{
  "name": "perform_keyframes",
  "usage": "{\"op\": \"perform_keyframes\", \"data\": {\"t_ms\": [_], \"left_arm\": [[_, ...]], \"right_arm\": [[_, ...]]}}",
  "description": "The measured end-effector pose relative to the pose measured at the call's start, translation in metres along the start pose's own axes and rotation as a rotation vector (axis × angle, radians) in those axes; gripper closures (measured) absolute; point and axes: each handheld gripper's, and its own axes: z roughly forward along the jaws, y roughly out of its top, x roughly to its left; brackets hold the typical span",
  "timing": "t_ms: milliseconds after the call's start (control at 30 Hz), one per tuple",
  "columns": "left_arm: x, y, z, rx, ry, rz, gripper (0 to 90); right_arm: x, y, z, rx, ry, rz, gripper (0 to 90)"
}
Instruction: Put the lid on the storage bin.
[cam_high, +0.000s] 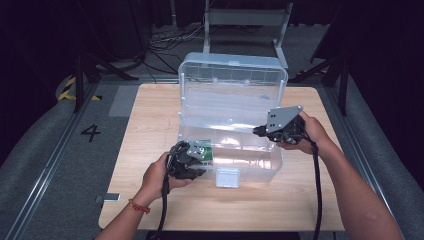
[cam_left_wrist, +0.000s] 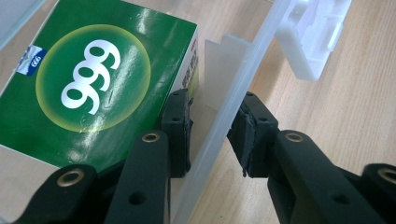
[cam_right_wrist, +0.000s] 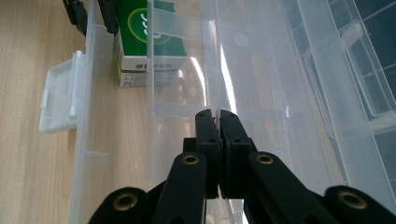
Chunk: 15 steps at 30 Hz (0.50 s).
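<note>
I have the left gripper (cam_left_wrist: 212, 135) astride the plastic box's (cam_high: 250, 162) front wall, jaws apart. The right gripper (cam_right_wrist: 217, 122) pinches a divider, apparently steadying it. Green carton (cam_left_wrist: 93, 79) sits inside.

Overhead light fell brightly on the tabletop (cam_high: 150, 190) while the surroundings stayed nearly black. Glare streaked the clear plastic box (cam_high: 235, 85) and the glossy green carton (cam_left_wrist: 93, 84). The high view was soft and grainy; both claw views were sharper.
</note>
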Motion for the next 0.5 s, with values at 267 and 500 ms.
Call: {"op": "perform_keyframes", "data": {"t_ms": [267, 500], "left_arm": [[-0.001, -0.001, 0.0, -0.012, 0.012, 0.007, 67.6], [-0.002, -0.002, 0.0, -0.023, 0.022, 0.011, 66.3]], "right_arm": [[0.007, -0.001, -0.001, 0.006, 0.002, -0.003, 88.1], [0.011, -0.004, 0.0, -0.001, 0.002, 0.002, 87.9]]}}
